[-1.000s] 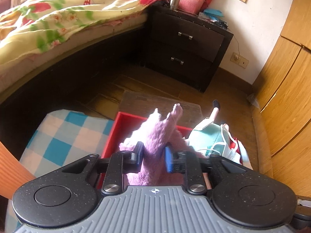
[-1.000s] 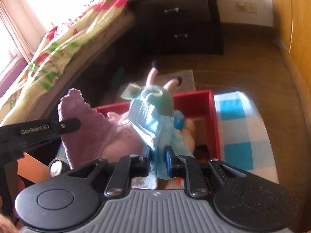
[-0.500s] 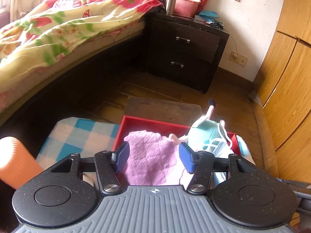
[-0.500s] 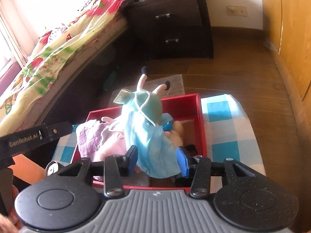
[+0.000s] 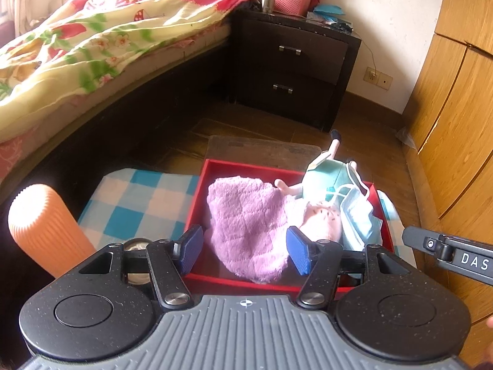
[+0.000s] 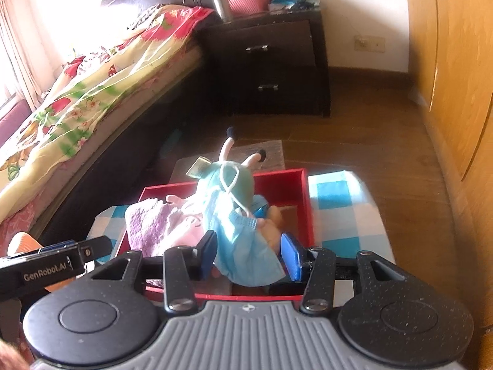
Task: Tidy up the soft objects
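Three soft things in red box (image 5: pixel 197 203)

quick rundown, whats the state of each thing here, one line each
left gripper: open, fingers clear of the cloth
right gripper: open, mask between fingers, not pinched
purple cloth: crumpled in the red box
red box: open, no lid, on the checkered cloth
face mask: draped over the plush toy
nightstand drawers: shut

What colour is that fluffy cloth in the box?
Lilac purple; the fluffy cloth shows best in the left wrist view.
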A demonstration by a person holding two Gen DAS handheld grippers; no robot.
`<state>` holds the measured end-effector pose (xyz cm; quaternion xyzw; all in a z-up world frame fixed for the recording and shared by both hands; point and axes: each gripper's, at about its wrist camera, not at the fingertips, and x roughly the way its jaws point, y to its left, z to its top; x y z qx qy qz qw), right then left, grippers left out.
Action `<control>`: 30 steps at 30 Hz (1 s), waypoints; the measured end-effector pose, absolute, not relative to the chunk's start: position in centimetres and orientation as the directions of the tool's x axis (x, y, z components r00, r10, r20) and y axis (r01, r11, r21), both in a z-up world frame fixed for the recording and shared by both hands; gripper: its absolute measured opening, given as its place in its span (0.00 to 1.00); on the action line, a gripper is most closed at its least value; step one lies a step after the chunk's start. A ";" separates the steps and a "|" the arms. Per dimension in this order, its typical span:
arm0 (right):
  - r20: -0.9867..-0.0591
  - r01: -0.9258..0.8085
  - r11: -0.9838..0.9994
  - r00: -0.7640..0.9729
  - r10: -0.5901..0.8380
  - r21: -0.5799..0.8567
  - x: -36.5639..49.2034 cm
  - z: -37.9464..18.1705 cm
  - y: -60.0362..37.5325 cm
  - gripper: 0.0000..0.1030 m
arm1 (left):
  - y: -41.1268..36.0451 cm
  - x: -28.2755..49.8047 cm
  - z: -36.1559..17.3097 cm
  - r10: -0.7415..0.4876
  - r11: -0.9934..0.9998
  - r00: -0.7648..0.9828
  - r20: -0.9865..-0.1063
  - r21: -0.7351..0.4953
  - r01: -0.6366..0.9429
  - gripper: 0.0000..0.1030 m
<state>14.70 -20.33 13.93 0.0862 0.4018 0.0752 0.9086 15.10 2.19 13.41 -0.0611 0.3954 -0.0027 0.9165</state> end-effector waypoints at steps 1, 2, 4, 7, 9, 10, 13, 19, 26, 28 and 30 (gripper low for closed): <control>-0.716 -0.068 0.977 0.671 0.194 0.201 14.6 14.0 -20.2 0.28 | 2.2 15.0 13.3 -0.054 0.992 0.686 -0.726 -0.115 -0.044 0.59; -0.713 -0.069 0.980 0.677 0.182 0.185 14.4 14.0 -20.1 0.31 | 2.0 14.8 13.3 -0.055 0.993 0.684 -0.728 -0.113 -0.040 0.59; -0.707 -0.072 0.983 0.687 0.170 0.166 14.1 14.1 -19.9 0.32 | 1.8 14.4 13.1 -0.056 0.994 0.681 -0.730 -0.108 -0.034 0.60; -0.707 -0.080 0.985 0.688 0.166 0.154 13.7 14.1 -19.8 0.32 | 1.4 13.7 12.9 -0.056 0.995 0.676 -0.734 -0.099 -0.024 0.61; -0.708 -0.081 0.985 0.687 0.167 0.154 13.3 14.1 -19.8 0.32 | 1.3 13.2 12.7 -0.062 0.995 0.673 -0.737 -0.103 -0.020 0.61; -0.709 -0.079 0.985 0.686 0.164 0.151 13.0 14.0 -19.9 0.32 | 1.3 13.0 12.7 -0.065 0.995 0.671 -0.739 -0.103 -0.017 0.61; -0.720 -0.075 0.986 0.675 0.159 0.148 12.2 13.5 -20.2 0.33 | 1.1 12.1 12.7 -0.069 0.995 0.667 -0.741 -0.098 -0.005 0.64; -0.735 -0.067 0.987 0.660 0.153 0.144 10.5 12.7 -20.7 0.33 | 1.0 10.5 12.6 -0.073 0.996 0.660 -0.748 -0.091 0.006 0.65; -0.732 -0.093 0.985 0.661 0.168 0.142 8.6 12.7 -20.2 0.33 | 1.2 8.9 12.5 -0.081 0.995 0.654 -0.752 -0.097 0.013 0.66; -0.729 -0.099 0.984 0.662 0.175 0.146 8.0 12.8 -20.1 0.33 | 1.2 8.5 12.4 -0.086 0.995 0.652 -0.753 -0.096 0.021 0.66; -0.728 -0.108 0.983 0.661 0.183 0.149 7.4 12.8 -20.0 0.33 | 0.9 7.9 12.4 -0.085 0.996 0.652 -0.754 -0.085 0.032 0.66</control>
